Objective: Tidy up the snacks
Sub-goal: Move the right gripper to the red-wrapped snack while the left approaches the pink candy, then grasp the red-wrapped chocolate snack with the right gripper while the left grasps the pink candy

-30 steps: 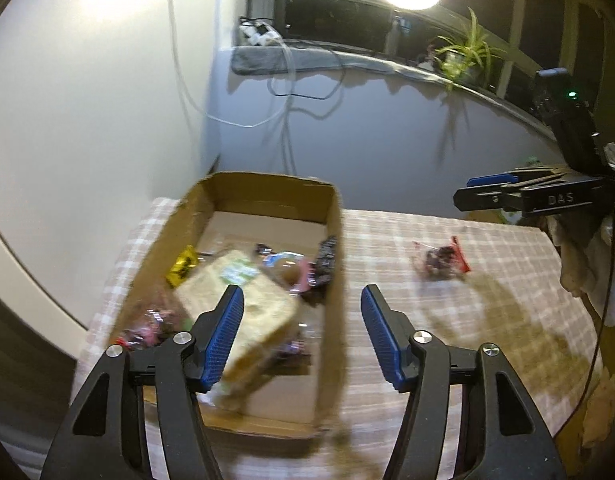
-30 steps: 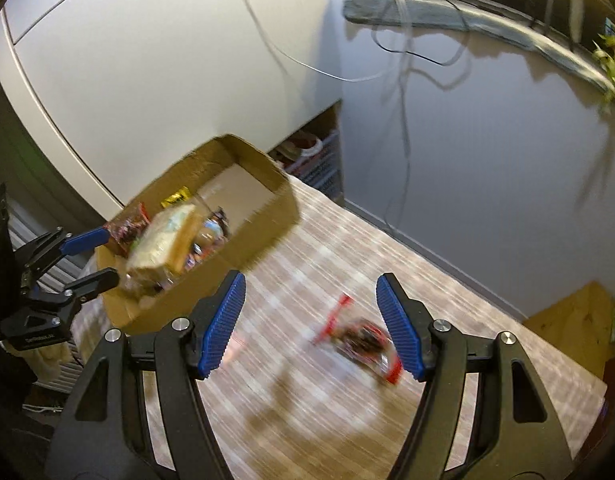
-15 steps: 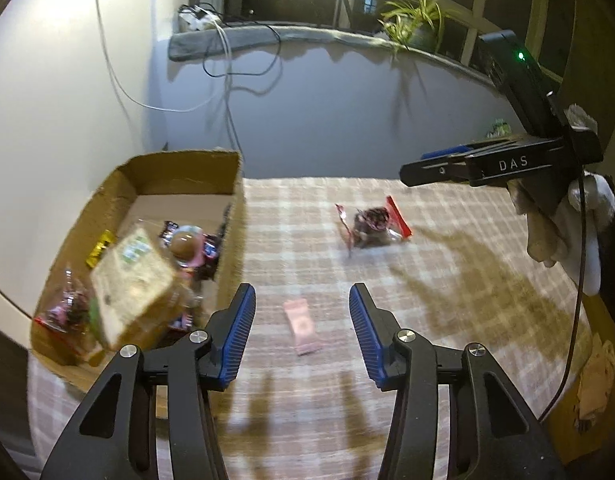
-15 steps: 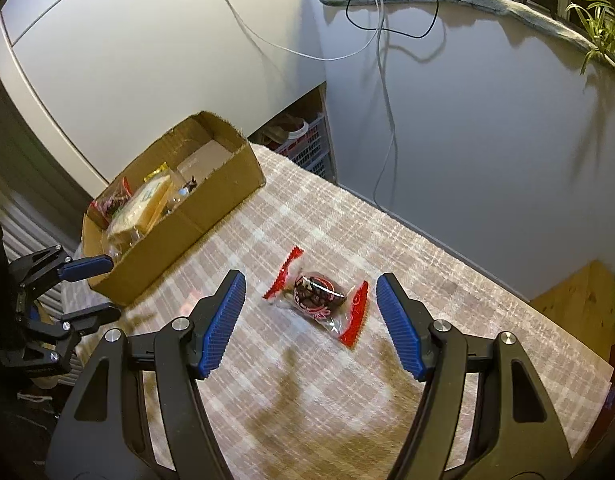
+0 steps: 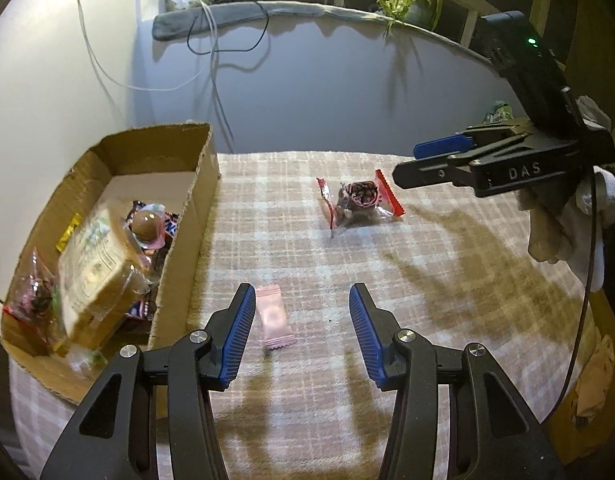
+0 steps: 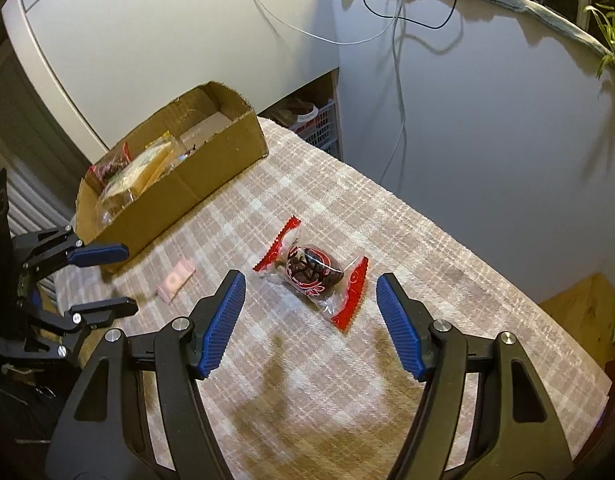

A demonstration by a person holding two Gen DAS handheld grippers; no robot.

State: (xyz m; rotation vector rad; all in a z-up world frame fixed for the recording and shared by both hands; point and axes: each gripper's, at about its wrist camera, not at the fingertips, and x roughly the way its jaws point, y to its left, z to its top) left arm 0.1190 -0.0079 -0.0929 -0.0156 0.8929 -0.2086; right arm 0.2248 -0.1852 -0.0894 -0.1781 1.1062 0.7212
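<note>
1. On the checked surface [image 5: 447, 280] two snacks lay loose: a pink sachet [image 5: 273, 316] near the box [image 5: 195, 216], and a red-ended wrapped cake [image 6: 313, 270] further out toward the middle.
2. At the surface's left edge the box already held several snacks — a tan bread pack [image 5: 95, 268], a round chocolate [image 5: 147, 222] and some dark bars — so it looked to be the collecting place.
3. Over the sachet hovered the left gripper [image 5: 299, 336], its jaws wide apart and holding nothing; the sachet sat just beside the left finger rather than centred, so I judged a small shift was needed before closing.
4. Above the cake hung the right gripper [image 6: 311, 324], jaws also spread wide and empty, and the cake lay between the two fingers' lines, well framed for a pick.
5. Each gripper seemed assigned the snack nearest its own side, which kept the two apart and clear of each other.
6. Both wrappers were thin and crinkly, so a pinch across the body rather than the sealed ends seemed safer — the ends would likely slip.
</note>
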